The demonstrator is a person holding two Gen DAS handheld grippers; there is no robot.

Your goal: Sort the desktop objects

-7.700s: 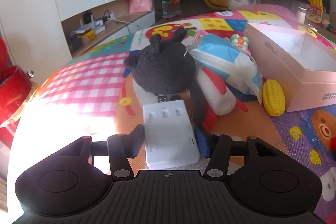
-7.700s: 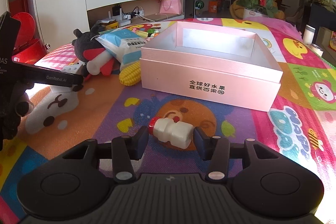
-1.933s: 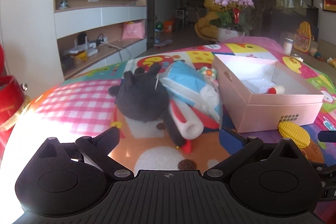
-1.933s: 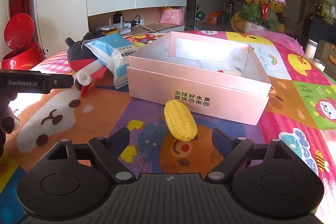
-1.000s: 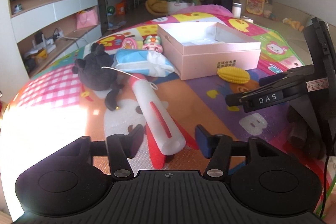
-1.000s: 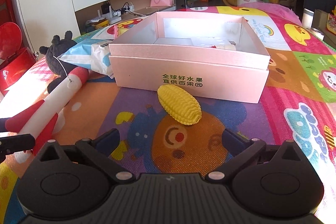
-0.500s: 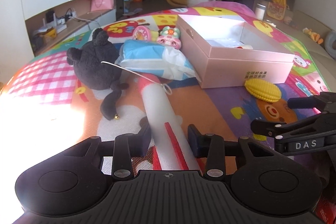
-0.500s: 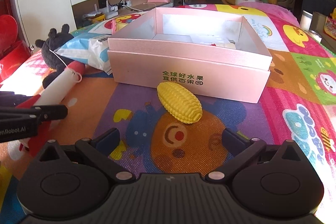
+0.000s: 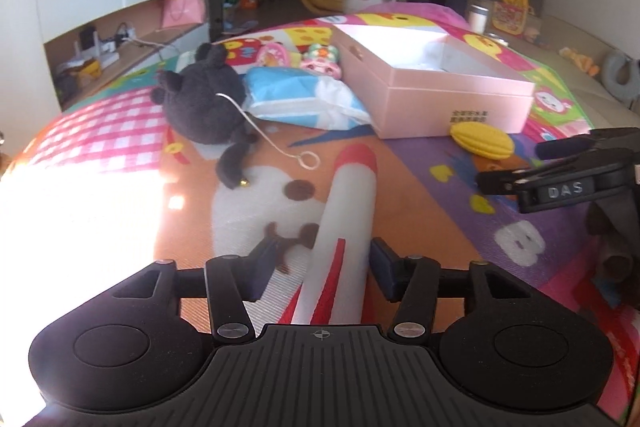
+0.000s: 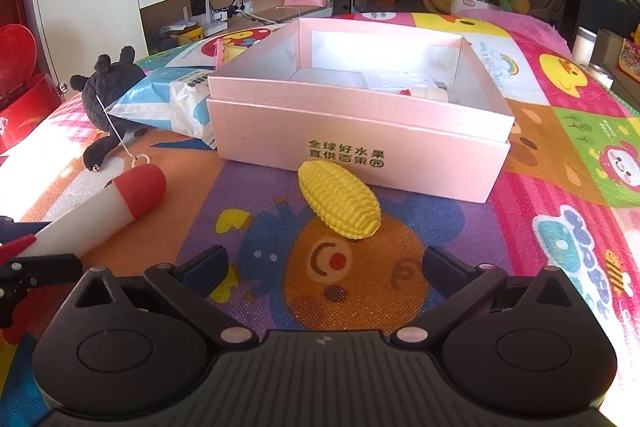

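two grippers: our left gripper clasps the foam rocket, light and squashy, mid-body; our right gripper gapes empty before the corn

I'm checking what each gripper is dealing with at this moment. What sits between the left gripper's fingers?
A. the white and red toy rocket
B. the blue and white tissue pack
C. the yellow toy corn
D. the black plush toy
A: the left gripper has its fingers on either side of the toy rocket, whose white body with a red fin runs back between them, while the toy corn lies apart by the pink box.
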